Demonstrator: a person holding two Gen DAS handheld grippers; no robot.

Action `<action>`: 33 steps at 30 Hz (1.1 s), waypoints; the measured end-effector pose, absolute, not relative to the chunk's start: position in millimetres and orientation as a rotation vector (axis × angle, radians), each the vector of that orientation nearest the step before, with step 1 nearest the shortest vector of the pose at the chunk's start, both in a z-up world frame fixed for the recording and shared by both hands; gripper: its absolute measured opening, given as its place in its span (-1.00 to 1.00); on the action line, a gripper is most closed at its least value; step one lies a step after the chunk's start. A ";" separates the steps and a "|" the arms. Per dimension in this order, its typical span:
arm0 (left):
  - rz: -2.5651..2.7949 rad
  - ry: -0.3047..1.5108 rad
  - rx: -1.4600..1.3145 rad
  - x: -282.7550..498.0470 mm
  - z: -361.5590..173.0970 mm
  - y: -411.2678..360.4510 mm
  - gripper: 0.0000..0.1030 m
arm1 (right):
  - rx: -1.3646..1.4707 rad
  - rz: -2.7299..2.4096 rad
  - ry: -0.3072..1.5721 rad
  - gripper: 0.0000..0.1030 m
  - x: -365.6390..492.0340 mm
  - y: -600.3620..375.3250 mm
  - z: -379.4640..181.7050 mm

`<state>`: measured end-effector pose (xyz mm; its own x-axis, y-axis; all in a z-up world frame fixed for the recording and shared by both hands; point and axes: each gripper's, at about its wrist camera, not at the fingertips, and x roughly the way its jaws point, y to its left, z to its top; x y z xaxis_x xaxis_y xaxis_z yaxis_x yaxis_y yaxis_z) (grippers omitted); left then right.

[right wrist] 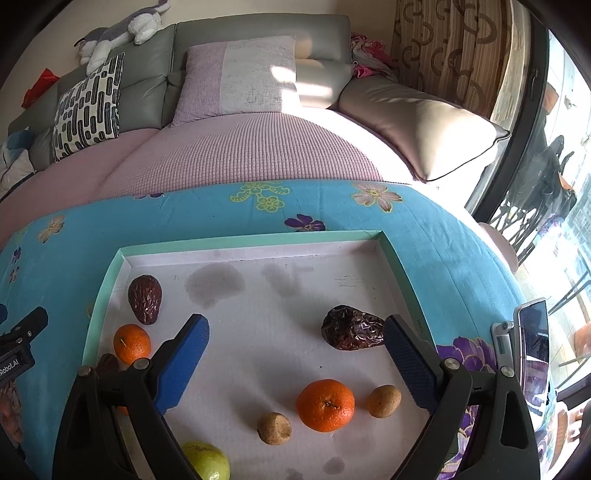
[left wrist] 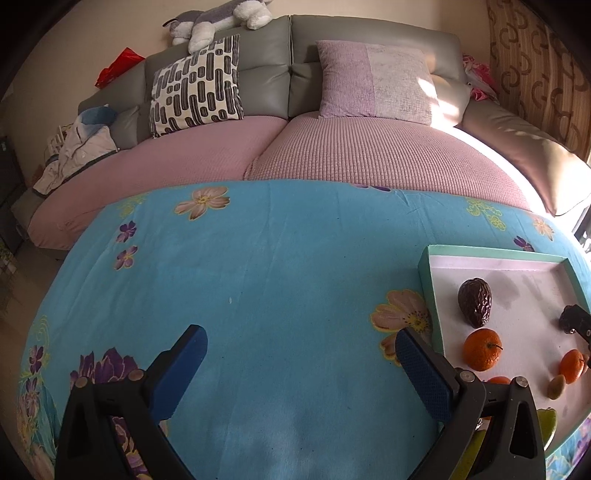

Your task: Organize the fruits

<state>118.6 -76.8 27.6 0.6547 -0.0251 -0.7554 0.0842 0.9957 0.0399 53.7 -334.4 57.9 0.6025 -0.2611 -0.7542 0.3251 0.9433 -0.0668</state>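
**Both tongs open, fruit lying in the tray**

We find the right tongs (right wrist: 295, 363) spread wide and holding nothing, poised above the white floor of the green-rimmed tray (right wrist: 251, 240). Nearest to us in the right wrist view lies a green fruit (right wrist: 207, 461) at the bottom edge. Just beyond it sit a small brown fruit (right wrist: 274, 428), a large orange (right wrist: 325, 405) and a second brown fruit (right wrist: 383, 401), close together but apart. Further in, a dark wrinkled fruit (right wrist: 351, 332) lies just beside the right finger; we cannot tell whether they touch. On the left side of the tray we note a smaller orange (right wrist: 132, 343) and, behind it, another dark wrinkled fruit (right wrist: 145, 299). Grey stains mark the tray's far half.

The left tongs (left wrist: 301, 356) are likewise open and empty, over bare blue flowered cloth (left wrist: 258, 266) on the desk, left of the tray (left wrist: 495, 253).

A phone on a stand (right wrist: 532, 350) stands at the desk's right edge. Beyond the desk we record a sofa (left wrist: 332, 155) with a patterned cushion (left wrist: 197, 85), a lilac cushion (left wrist: 373, 81) and a plush toy (left wrist: 218, 18) on its backrest.
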 end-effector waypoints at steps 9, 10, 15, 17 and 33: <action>-0.037 0.868 0.158 91.8 14.7 -54.4 1.00 | 0.128 -0.359 0.791 0.85 28.0 -314.7 81.1; -0.033 0.873 0.156 90.5 14.6 -51.5 1.00 | 0.124 -0.355 0.788 0.85 25.5 -311.1 83.1; -0.019 0.879 0.131 82.5 19.5 -35.4 1.00 | 0.077 -0.364 0.796 0.85 11.7 -290.4 84.9; -0.022 0.878 0.134 76.8 21.3 -30.3 1.00 | 0.079 -0.346 0.802 0.85 3.8 -281.2 82.1; -0.039 0.895 0.141 43.8 18.0 6.4 1.00 | 0.042 -0.246 0.870 0.85 -32.8 -218.6 53.2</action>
<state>43.8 6.4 18.0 0.6256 0.0252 -0.7798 0.0925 0.9900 0.1061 -32.8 -218.6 53.2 0.6182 -0.1965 -0.7611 0.2307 0.9710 -0.0633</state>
